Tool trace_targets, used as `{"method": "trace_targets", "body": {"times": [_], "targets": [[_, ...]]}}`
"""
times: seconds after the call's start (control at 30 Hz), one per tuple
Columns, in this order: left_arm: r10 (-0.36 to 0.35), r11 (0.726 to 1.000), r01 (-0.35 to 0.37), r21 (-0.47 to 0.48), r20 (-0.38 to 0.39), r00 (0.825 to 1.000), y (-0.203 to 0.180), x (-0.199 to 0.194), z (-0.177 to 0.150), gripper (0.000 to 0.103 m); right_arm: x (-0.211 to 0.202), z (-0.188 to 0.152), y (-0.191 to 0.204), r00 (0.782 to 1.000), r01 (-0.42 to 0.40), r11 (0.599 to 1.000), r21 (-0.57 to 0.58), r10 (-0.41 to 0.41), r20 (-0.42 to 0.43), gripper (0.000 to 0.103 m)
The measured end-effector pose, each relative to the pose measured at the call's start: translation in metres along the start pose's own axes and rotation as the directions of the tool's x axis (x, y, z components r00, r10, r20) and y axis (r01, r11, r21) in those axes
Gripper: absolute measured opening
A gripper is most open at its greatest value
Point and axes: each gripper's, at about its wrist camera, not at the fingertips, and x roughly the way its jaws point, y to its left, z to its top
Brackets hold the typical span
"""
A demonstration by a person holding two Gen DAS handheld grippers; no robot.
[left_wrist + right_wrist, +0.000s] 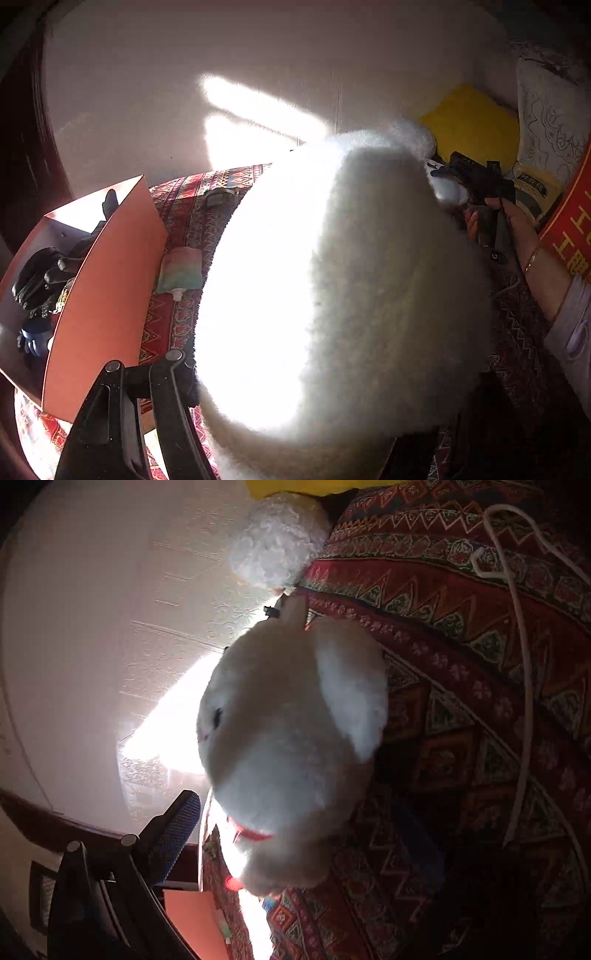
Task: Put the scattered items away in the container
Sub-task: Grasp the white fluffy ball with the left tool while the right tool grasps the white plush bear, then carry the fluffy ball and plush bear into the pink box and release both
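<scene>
A large white plush toy [369, 288] fills the middle of both wrist views, lifted above a red patterned cloth [461, 709] that covers the surface, probably a bed or sofa, though the glare makes that hard to judge. The left gripper [147, 387] sits at the toy's lower left edge; one black finger shows, the other is hidden behind fur, so it seems clamped on the toy but this cannot be confirmed. In the left view the right gripper [476, 181] is at the toy's far upper end, held in the person's right hand [506, 221]; from the right wrist view its state also cannot be told.

The toy's long axis runs between the two grippers. The container, an orange box [103, 288], lies to the left of the toy, just beside the left gripper, so the left hand is nearer. Dark gloves [37, 280] already lie inside. A pastel pouch [181, 273] rests on the cloth beside the box. A pale wall with a sunlit patch stands behind, with a yellow cushion [469, 122] at the far end.
</scene>
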Motion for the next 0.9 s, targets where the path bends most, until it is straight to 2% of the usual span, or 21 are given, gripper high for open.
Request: {"method": "trace_targets", "body": {"times": [0.07,0.1,0.17,0.2,0.23,0.27,0.33,0.4,0.53,0.6,0.67,0.73,0.77,0.83,0.9], "targets": [[0.031,1.000,-0.031,0.006,0.002,1.000,0.009,0.003,0.000,0.070,0.025,0.008,0.015,1.000,-0.028,1.000,-0.002,0.028,-0.005,0.102],[0.042,0.999,-0.042,0.003,-0.002,0.999,0.013,0.005,0.001,0.070,0.038,0.010,0.020,1.000,-0.004,1.000,-0.008,0.003,-0.017,0.102],[0.044,0.999,-0.044,-0.013,-0.018,0.999,0.013,0.002,-0.019,0.070,0.061,0.010,0.030,0.998,0.055,0.995,-0.085,-0.058,-0.032,0.102],[0.042,0.999,-0.042,-0.022,-0.021,0.999,0.017,0.002,-0.020,0.070,0.064,0.008,0.037,0.995,0.093,0.987,-0.132,-0.095,-0.013,0.100],[0.045,0.999,-0.045,-0.030,-0.022,0.999,0.021,0.001,-0.020,0.070,0.066,0.006,0.042,0.992,0.124,0.980,-0.157,-0.126,-0.003,0.090],[0.049,0.998,-0.050,-0.037,-0.018,0.999,0.025,-0.002,-0.020,0.070,0.064,0.004,0.044,0.992,0.122,0.979,-0.161,-0.125,-0.010,0.082],[0.048,0.998,-0.048,-0.051,0.000,0.999,0.032,-0.011,-0.020,0.070,0.049,-0.002,0.046,0.997,0.067,0.986,-0.155,-0.072,-0.029,0.077],[0.042,0.997,-0.040,-0.072,0.029,0.999,0.039,-0.025,-0.018,0.070,0.023,-0.017,0.056,0.999,0.018,0.980,-0.197,-0.026,-0.037,0.076],[0.029,0.991,-0.015,-0.131,0.106,0.994,0.053,-0.066,-0.015,0.070,-0.035,-0.066,0.093,0.994,-0.059,0.948,-0.314,0.028,-0.101,0.076],[0.046,0.986,-0.019,-0.166,0.162,0.986,0.065,-0.095,-0.011,0.070,-0.059,-0.095,0.126,0.983,-0.138,0.921,-0.364,0.082,-0.165,0.076],[0.105,0.976,-0.055,-0.212,0.229,0.968,0.089,-0.130,-0.003,0.070,-0.081,-0.129,0.175,0.966,-0.219,0.872,-0.438,0.130,-0.225,0.077],[0.241,0.950,-0.164,-0.265,0.290,0.926,0.123,-0.163,0.007,0.071,-0.098,-0.167,0.234,0.941,-0.314,0.798,-0.515,0.187,-0.284,0.077],[0.312,0.932,-0.230,-0.280,0.296,0.903,0.141,-0.174,0.013,0.073,-0.105,-0.188,0.265,0.925,-0.360,0.755,-0.549,0.214,-0.313,0.078],[0.425,0.891,-0.351,-0.288,0.258,0.868,0.184,-0.183,0.022,0.076,-0.111,-0.229,0.324,0.888,-0.448,0.673,-0.588,0.263,-0.376,0.079],[0.496,0.849,-0.430,-0.306,0.182,0.849,0.227,-0.176,0.019,0.076,-0.102,-0.269,0.375,0.855,-0.509,0.610,-0.607,0.277,-0.439,0.080]]}}
